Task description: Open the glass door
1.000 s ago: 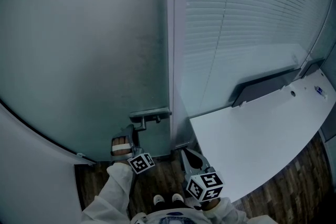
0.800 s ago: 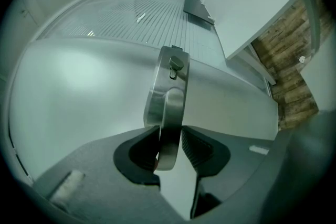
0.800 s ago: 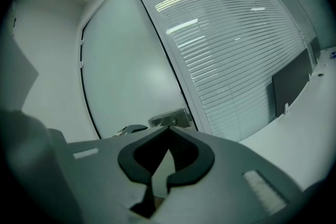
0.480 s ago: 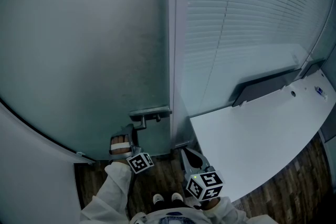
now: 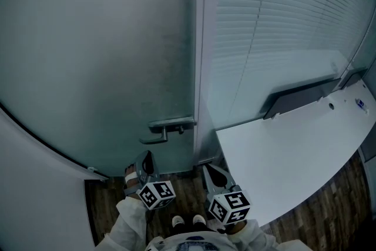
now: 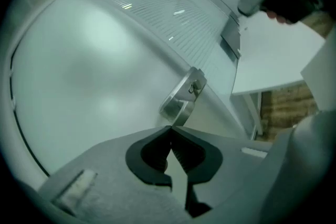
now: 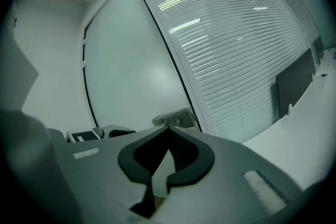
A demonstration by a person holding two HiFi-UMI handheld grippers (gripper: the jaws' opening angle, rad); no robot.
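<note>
L gripper [image 5: 147, 159], jaws just closed empty, is held short of door handle [image 5: 170, 124], prob. for pushing; R gripper [image 5: 212, 173] is shut, empty.

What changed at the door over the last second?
The left gripper came off the door handle and drew back toward the person; its jaws have just closed with nothing between them. The right gripper stayed put, jaws shut, and the glass door still looks closed.
</note>
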